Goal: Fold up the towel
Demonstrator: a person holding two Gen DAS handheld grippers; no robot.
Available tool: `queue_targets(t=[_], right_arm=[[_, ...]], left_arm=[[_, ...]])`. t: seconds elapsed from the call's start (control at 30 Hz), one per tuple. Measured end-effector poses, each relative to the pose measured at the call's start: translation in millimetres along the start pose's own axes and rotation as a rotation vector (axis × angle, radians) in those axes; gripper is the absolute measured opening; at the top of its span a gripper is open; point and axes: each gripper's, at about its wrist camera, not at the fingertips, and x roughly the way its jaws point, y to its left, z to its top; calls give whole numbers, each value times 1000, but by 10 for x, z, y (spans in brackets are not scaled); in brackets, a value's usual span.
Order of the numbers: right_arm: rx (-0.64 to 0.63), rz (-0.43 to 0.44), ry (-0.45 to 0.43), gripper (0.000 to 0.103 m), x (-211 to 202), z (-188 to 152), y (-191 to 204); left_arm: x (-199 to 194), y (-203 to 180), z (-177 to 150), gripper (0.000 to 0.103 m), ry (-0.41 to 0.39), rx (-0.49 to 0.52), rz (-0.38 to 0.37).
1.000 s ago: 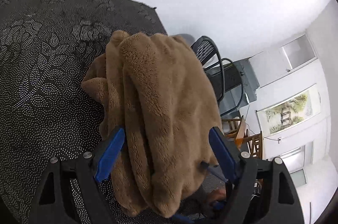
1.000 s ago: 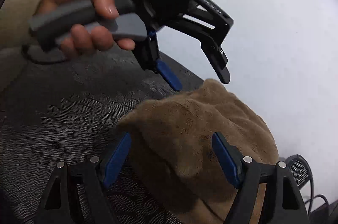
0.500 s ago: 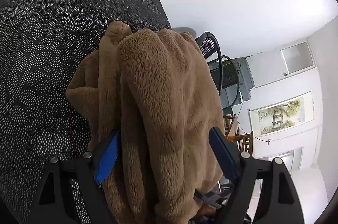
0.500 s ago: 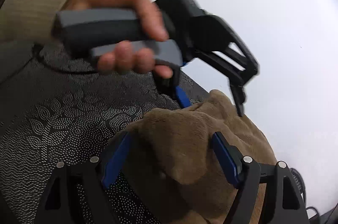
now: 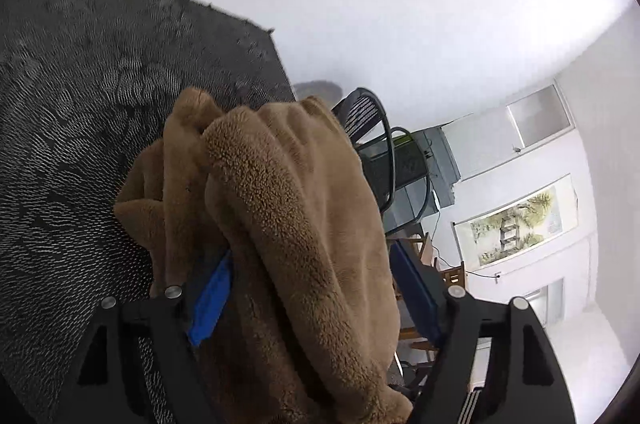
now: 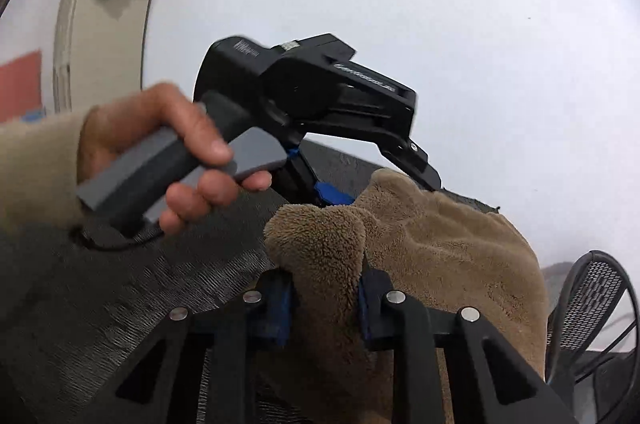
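A brown fleece towel point(image 5: 300, 224) lies bunched on a dark patterned tablecloth point(image 5: 80, 144). My left gripper point(image 5: 311, 252) is open and straddles a thick fold of the towel, with its blue pads point(image 5: 210, 300) wide apart on either side. From the right wrist view, a hand point(image 6: 160, 152) holds that left gripper point(image 6: 384, 188) over the towel's far edge. My right gripper point(image 6: 324, 280) is shut on a raised fold of the towel point(image 6: 440, 244) at its near corner.
The tablecloth point(image 6: 120, 304) ends just past the towel, with white floor beyond. A black mesh chair point(image 5: 368, 120) stands off the table's edge and also shows as a chair point(image 6: 592, 288) at the right. A painting point(image 5: 516, 220) hangs on a far wall.
My right gripper's fingers have closed from wide open onto a fold of the towel. The left gripper stays open around the towel and has shifted slightly.
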Motion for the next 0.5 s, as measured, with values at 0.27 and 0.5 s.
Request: queue_targets(t=[0.27,0.5], right_arm=[[-25,86,137,26,195,-239,263],[-5,117,180,34,221,-229,231]], left_arm=[[62,303,-60,80,-9,-61,79],[28,340,0,81,-49,-41,95]])
